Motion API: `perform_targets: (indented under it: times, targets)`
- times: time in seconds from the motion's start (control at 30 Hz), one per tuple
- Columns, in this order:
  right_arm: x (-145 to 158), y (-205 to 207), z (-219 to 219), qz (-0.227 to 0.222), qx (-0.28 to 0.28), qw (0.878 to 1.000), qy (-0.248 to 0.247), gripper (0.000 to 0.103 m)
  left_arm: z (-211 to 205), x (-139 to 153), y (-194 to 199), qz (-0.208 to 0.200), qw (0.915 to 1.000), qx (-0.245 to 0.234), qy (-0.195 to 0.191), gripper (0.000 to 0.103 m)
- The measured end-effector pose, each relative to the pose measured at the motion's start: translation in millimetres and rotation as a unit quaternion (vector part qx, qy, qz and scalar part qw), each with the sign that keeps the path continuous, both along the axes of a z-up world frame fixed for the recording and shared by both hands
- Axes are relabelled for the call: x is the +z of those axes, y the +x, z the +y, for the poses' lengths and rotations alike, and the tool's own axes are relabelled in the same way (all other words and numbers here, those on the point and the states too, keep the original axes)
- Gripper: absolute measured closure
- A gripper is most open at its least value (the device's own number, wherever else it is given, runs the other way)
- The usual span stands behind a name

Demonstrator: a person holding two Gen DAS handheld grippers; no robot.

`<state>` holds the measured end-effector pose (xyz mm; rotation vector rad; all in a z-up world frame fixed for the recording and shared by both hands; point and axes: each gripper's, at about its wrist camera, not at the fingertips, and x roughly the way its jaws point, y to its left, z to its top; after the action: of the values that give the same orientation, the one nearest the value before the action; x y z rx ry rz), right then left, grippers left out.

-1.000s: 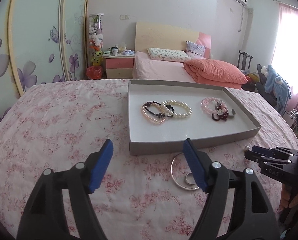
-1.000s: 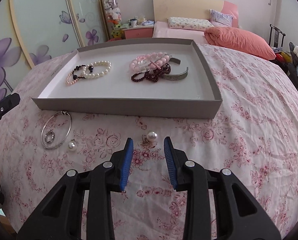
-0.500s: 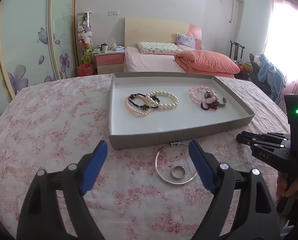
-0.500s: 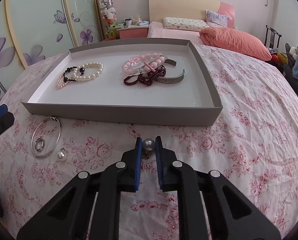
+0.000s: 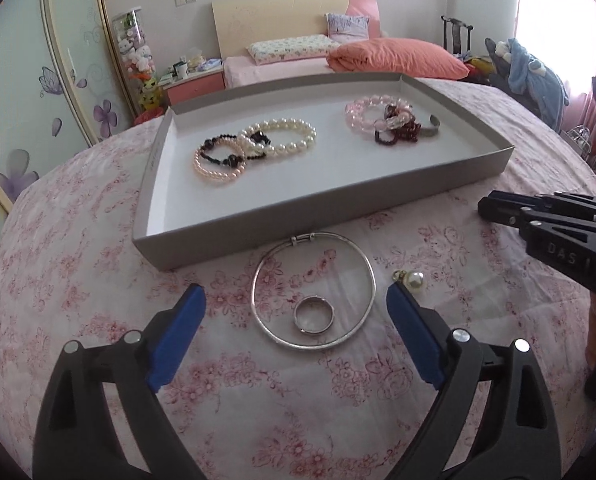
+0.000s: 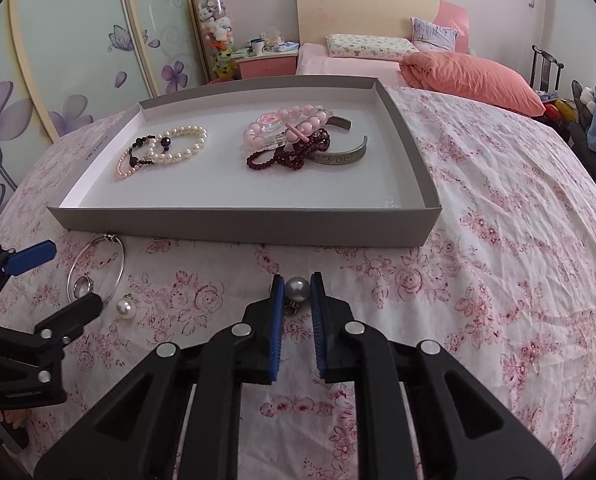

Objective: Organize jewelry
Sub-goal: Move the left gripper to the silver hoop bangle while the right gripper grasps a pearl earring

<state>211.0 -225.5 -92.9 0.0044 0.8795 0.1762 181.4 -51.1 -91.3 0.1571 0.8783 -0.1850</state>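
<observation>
Left of the grey tray's near wall, the left hand-held gripper is opening wide over the silver bangle and the ring inside it – nothing pinched. A white pearl earring lies just beside. Right of that, the right hand-held gripper pinches a grey pearl earring before the wall's middle – bare floral tabletop beyond

We see a pink bed with beige wooden headboard against the white wall. Flower-painted sliding wardrobe doors left; bright window right.
</observation>
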Motion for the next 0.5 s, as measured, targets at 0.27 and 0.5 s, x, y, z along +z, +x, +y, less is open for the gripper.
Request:
perform_targets:
  times: [0.27,0.5]
  targets:
    - [0.5,0.9,0.1,0.001,0.000,1.000,0.002,0.089,-3.9,-7.9,17.8,0.027,0.9994,0.015,-0.015,0.013]
    - [0.5,1.0,0.0,0.001,0.000,1.000,0.002,0.089,-8.6,-6.9,18.1,0.023,0.9994,0.019,-0.019,0.024]
